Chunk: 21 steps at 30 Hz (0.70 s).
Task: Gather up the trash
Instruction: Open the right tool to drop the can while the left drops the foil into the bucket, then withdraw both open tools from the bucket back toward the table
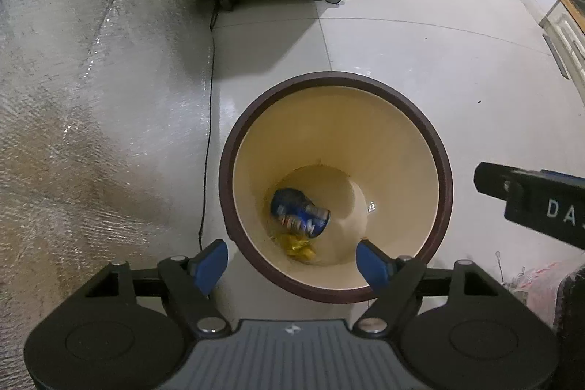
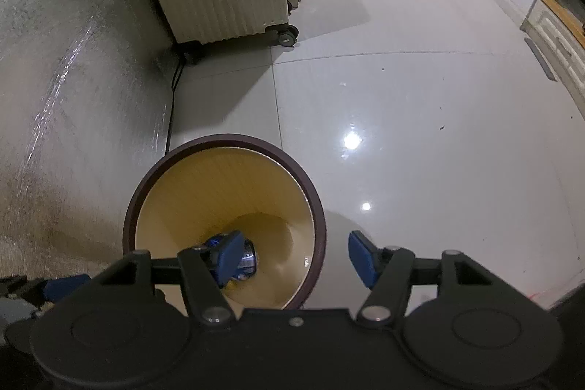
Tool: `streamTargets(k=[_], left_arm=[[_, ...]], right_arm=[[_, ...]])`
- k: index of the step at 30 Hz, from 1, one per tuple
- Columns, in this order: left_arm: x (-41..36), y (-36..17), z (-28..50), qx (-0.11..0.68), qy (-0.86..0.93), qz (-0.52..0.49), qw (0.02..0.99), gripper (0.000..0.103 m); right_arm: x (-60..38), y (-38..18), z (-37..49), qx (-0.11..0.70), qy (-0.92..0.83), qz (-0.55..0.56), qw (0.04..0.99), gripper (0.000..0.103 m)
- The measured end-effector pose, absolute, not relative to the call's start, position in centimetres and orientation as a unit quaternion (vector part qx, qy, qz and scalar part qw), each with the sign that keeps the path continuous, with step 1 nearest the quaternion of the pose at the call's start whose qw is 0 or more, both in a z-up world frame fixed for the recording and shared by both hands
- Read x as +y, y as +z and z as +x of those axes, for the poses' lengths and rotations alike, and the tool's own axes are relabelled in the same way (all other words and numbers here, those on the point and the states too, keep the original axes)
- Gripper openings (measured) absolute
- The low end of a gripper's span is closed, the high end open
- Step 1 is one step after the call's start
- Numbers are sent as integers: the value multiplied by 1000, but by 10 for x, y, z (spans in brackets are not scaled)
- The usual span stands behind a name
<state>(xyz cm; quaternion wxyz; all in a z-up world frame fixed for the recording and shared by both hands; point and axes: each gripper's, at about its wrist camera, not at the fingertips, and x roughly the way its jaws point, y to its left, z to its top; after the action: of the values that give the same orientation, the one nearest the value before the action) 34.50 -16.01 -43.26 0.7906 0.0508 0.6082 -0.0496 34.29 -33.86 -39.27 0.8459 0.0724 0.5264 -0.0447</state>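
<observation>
Two sets of blue-padded tongs, left gripper (image 1: 291, 262) and right gripper (image 2: 295, 256), stand wide and empty above the round cream bin with brown rim (image 1: 444, 167); bare tiled floor (image 1: 420, 53) spreads upper right; the crushed blue can (image 1: 300, 212) lies at the bin's bottom, long axis toward lower right, beside a yellow wrapper (image 1: 298, 245)

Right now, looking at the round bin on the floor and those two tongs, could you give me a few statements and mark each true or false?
1. A crushed blue drink can lies at the bottom of the round cream bin with the dark brown rim. True.
2. The left tongs are clamped on the can. False: they are open and hold nothing.
3. A crumpled yellow wrapper lies beside the can. True.
4. The bin has tipped over. False: it stands upright on the grey tiled floor.
5. The right tongs carry a bottle. False: they are open and hold nothing.
</observation>
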Motion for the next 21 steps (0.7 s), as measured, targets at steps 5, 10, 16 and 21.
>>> streamTargets(k=[5,10,16,21], left_arm=[[-155,-425,342,607,-36,62,791,80],[-148,-414,340,603,-19,67,795,84],[-143,-404,337,599,-5,73,797,96],[-139,-400,336,598,3,65,798,103]], right_arm=[[-340,-388,339,526,-43,68,846,70],[-340,-383,335,522,-46,63,849,80],[-341,-379,327,520,-45,60,851,88],[-344,-375,321,521,-49,55,851,96]])
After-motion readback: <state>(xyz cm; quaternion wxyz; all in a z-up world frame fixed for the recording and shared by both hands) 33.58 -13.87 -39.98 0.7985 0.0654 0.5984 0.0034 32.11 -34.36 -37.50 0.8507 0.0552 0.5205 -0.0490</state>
